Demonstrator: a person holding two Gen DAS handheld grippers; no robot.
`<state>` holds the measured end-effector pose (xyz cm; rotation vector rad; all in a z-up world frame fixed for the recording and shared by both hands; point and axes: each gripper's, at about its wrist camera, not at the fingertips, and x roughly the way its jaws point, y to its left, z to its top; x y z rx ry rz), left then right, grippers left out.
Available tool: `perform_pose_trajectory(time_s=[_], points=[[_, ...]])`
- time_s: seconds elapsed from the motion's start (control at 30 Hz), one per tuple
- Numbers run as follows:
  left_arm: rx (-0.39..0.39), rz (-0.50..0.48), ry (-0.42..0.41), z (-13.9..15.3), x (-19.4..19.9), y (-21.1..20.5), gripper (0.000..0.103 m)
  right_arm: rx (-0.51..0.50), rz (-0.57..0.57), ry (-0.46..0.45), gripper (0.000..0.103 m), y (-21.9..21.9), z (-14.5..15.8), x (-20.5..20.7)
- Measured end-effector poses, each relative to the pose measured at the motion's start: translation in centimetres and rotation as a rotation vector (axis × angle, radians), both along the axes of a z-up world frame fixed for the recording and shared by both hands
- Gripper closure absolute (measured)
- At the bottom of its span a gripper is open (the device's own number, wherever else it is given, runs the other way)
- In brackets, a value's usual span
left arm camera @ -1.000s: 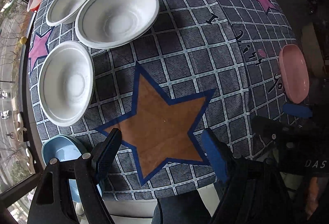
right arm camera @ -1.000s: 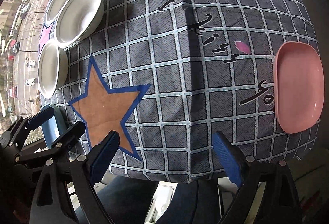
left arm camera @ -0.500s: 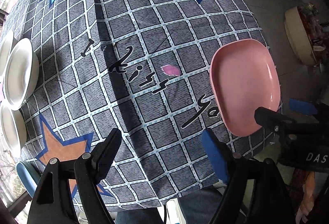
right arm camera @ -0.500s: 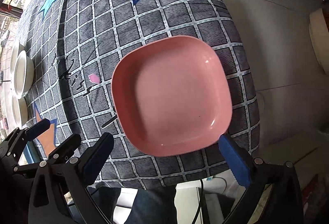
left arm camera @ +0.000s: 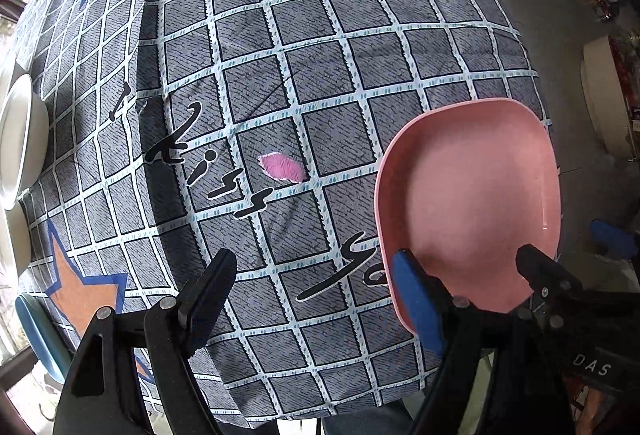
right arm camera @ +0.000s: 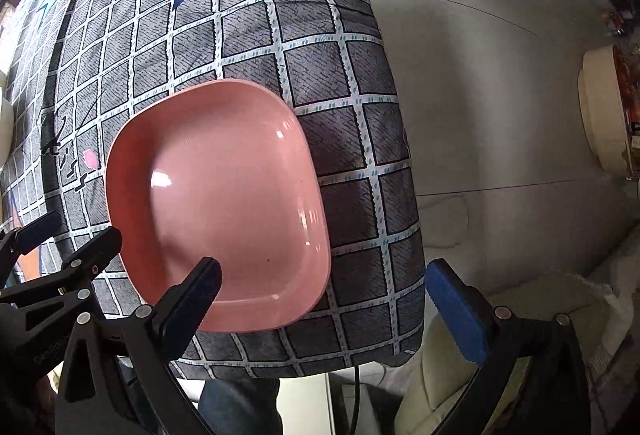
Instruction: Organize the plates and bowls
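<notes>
So the pink plate (right arm camera: pixel 218 203) is the thing to watch here. It's a rounded-square plastic one sitting flat on the checked tablecloth (left arm camera: pixel 304 83), right by the table's near corner on the right side, close to where the cloth drops off toward the floor. It looks roughly as wide as it is long, so there's no real long axis to line up with; any edge would do.

The right gripper (right arm camera: pixel 320 283) hangs almost straight above it, pointing down. Its jaws are spread as wide as they go and nothing is between them yet. The dark finger sits over the plate's near rim and the blue-padded one is out past the plate's right edge, so the plate lies a bit up and to the left of the gap.

The left gripper (left arm camera: pixel 310 275) is also open and empty, aimed down at bare cloth just left of the plate, with its blue pad overlapping the plate's near-left rim in the view. I can't tell if it touches.

My guess: right hand is nearer and takes the rim. The white bowls (left arm camera: pixel 20 135) are well apart at the far left edge.
</notes>
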<state>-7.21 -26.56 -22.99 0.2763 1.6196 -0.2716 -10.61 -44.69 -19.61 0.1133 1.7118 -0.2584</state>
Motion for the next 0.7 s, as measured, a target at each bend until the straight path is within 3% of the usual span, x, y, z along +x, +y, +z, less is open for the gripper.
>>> perform_pose_trajectory(time_s=[0.2,0.43,0.7], points=[[0.031,0.012,0.019,-3.1,0.8,-2.4,0.020,-0.048,0.048,0.016,0.000,0.1,-2.4,1.7],[0.030,0.010,0.026,-4.2,0.8,-3.5,0.020,-0.033,0.057,0.029,0.000,0.1,-5.3,2.0],[0.050,0.005,0.013,-4.5,1.3,-0.1,0.020,-0.024,0.081,0.032,0.000,3.4,-6.7,2.0]])
